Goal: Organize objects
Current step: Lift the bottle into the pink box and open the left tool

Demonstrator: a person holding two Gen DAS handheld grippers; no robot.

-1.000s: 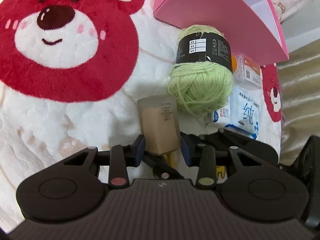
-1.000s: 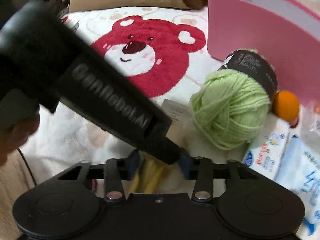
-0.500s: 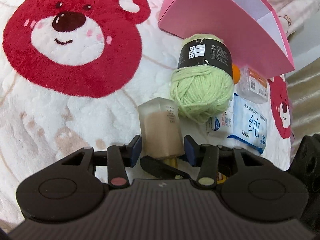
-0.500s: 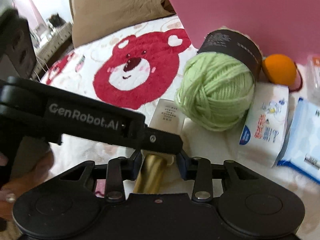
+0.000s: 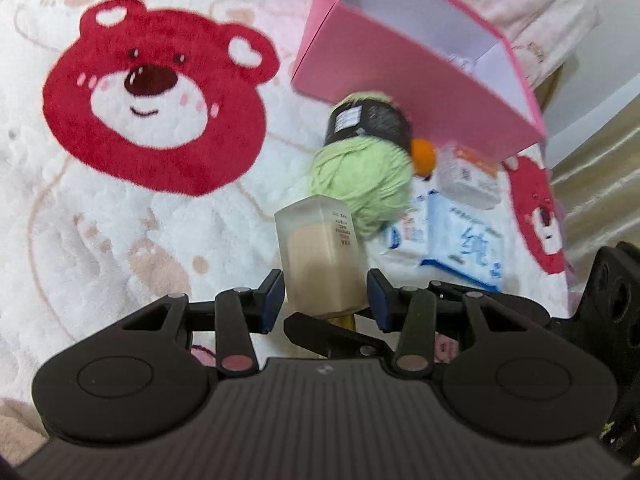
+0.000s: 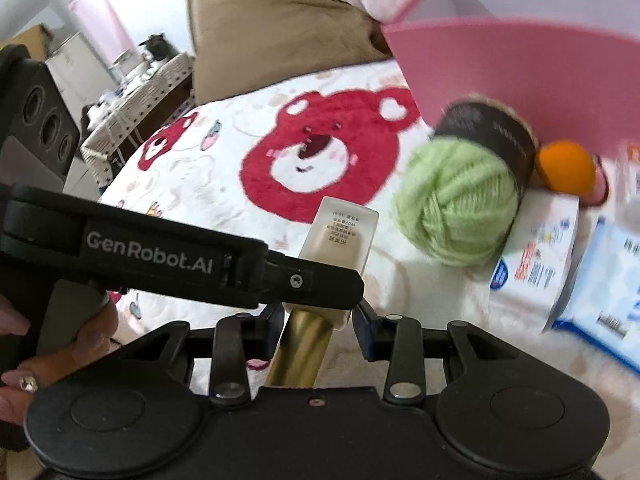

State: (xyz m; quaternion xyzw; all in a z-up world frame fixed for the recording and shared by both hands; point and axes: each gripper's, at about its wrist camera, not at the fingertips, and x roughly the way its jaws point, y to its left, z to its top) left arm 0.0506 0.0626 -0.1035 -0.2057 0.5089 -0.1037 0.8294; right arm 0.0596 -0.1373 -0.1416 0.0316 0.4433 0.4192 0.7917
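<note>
A frosted bottle of beige foundation [image 5: 322, 256] with a gold cap [image 6: 300, 352] is held off the blanket. My left gripper [image 5: 326, 294] is shut on the bottle's body. My right gripper [image 6: 318, 320] is shut on the bottle at the cap end [image 6: 340, 256]; the left gripper's finger [image 6: 180, 258] crosses in front. Beyond lie a green yarn ball [image 5: 362, 184] [image 6: 456, 204] with a black label, an orange ball [image 5: 424, 156] [image 6: 564, 166], tissue packs [image 5: 464, 240] [image 6: 536, 256] and an open pink box [image 5: 408, 92] [image 6: 516, 64].
All lies on a white plush blanket with red bear faces [image 5: 156, 96] [image 6: 328, 148]. A small clear packet [image 5: 466, 176] sits by the box. A brown cushion [image 6: 280, 32] is behind; a table with clutter [image 6: 132, 92] stands far left.
Both grippers have risen with the bottle, lifting it off the blanket and tilting upward so the box's open inside and the room now show.
</note>
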